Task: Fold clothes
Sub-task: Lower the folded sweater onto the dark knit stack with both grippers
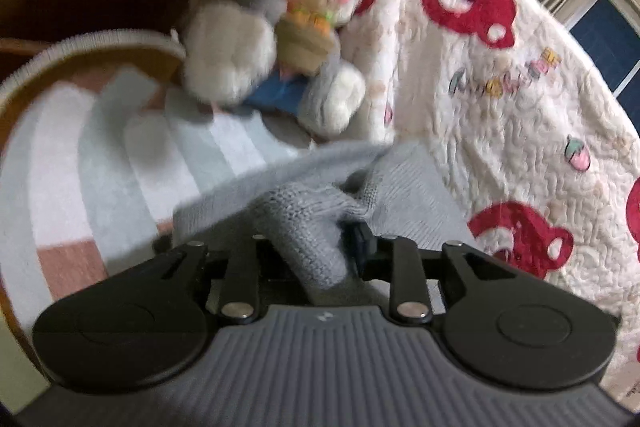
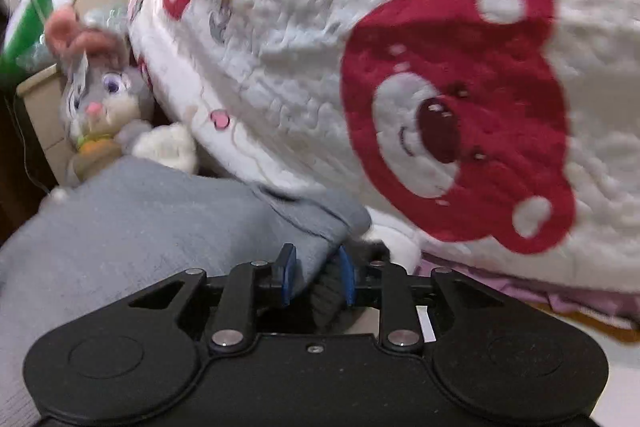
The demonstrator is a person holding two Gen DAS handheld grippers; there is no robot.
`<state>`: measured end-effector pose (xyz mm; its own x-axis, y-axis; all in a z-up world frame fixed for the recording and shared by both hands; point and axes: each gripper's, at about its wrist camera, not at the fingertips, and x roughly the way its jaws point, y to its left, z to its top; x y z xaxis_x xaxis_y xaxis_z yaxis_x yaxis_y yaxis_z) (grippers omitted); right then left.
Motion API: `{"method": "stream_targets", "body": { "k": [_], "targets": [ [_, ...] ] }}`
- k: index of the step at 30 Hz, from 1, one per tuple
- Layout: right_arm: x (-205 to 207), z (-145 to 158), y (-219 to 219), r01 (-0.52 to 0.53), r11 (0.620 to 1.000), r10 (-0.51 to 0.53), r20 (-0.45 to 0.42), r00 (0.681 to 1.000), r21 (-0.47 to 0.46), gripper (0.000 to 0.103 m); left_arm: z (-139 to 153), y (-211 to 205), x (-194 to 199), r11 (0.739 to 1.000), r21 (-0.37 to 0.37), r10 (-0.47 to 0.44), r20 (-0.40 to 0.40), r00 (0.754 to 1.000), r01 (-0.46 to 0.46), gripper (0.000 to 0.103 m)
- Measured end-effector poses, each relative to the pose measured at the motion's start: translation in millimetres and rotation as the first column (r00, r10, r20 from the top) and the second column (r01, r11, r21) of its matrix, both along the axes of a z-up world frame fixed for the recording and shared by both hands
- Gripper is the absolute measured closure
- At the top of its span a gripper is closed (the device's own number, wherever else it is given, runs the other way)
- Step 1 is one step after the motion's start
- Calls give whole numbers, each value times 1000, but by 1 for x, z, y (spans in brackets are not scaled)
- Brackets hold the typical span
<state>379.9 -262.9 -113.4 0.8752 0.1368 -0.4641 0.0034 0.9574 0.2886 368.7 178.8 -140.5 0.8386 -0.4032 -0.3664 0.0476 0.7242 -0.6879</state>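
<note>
Bedding consists of a striped sheet at the left and a bear-print quilt at the right. Between them a grey sweater is pinched by the left gripper and the right gripper. A plush rabbit is noted behind.

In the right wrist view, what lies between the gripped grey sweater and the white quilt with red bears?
Nothing separate: the grey sweater, held in the right gripper, runs up to the quilt, whose edge overlaps it. The plush rabbit sits at their left end.
</note>
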Motion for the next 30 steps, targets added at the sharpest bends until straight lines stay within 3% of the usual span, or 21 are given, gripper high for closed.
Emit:
{"method": "stream_targets", "body": {
  "k": [1,3,4,6,8,10,13,16,20,21,24,26,27,30],
  "targets": [
    [-10,4,-3,-10,998,10,7,1000,65,63,5,5,-4,1000,-3,18,8,1000,-18,61],
    [-31,7,-10,-23,981,24,-6,1000,195,59,13,20,-14,998,-17,60,-4,998,-60,55],
    [-38,7,-11,-49,962,56,-20,998,268,57,16,27,-19,997,-15,80,-14,997,-80,55],
    [-54,3,-10,-154,891,169,1,986,426,51,18,38,-31,992,21,128,-44,991,-127,55],
    [-73,0,2,-219,862,240,13,971,458,44,14,45,-41,989,23,145,-62,987,-144,55],
    [-91,-5,18,-274,853,312,-13,950,445,39,4,46,-43,994,-47,90,-92,992,-94,55],
    [-115,-15,41,-324,856,375,-52,925,403,39,-10,41,-37,986,-167,4,-94,996,-20,51],
    [-137,-18,64,-383,864,422,-54,905,327,36,-17,32,-29,987,-159,-19,-93,995,4,44],
    [-167,-26,104,-477,878,475,-40,879,-45,35,-25,18,-18,994,-106,-30,-93,995,20,44],
    [-170,-32,111,-460,884,459,-39,888,-81,35,-27,15,-15,995,-93,-32,-93,995,24,44],
    [-172,-35,118,-402,914,404,22,915,-53,35,-31,5,-7,998,-53,-37,-89,995,33,51],
    [-166,-33,124,-395,918,397,35,917,-42,34,-28,2,-6,999,-37,-36,-61,997,34,69],
    [-162,-34,126,-393,919,394,18,919,-47,34,-26,1,-5,999,-28,-37,-51,998,36,77],
    [-142,-39,128,-373,928,374,-41,927,14,34,-22,-4,-4,999,22,-35,-36,999,36,80]
  ]
}}
